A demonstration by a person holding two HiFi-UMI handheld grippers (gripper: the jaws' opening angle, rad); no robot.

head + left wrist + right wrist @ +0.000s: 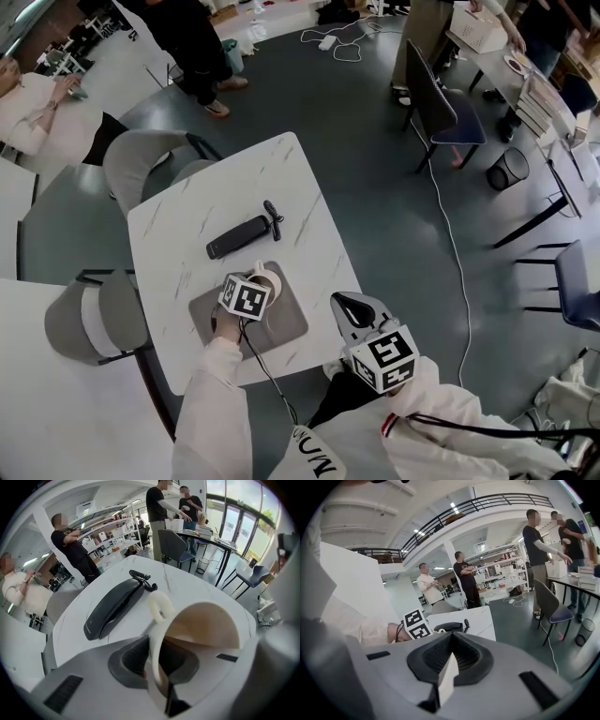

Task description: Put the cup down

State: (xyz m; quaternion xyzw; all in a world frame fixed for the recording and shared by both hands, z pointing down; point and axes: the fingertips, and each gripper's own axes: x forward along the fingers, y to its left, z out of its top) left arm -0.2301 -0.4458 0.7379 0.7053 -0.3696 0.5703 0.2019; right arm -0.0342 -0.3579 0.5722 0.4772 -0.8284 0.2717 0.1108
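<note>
While L tool [256,287] pinches cup [206,625] rim, R tool [349,307] closed, level.

Cup [206,620] is looking like smooth cream glazed ceramic with a faint sheen (could be plastic, can't tell). Left gripper [161,670] shell is showing matt grey plastic, its pads [133,660] reading as dark ribbed rubber; right gripper [446,677] is showing the same. Table [187,216] top is looking smooth, white marble-pattern, slightly glossy. Mat [286,328] is reading matt grey. Black device [239,236] is showing matt plastic. Sleeve [211,412] is looking like white cloth. Floor [375,169] is giving a smooth dull sheen.
</note>
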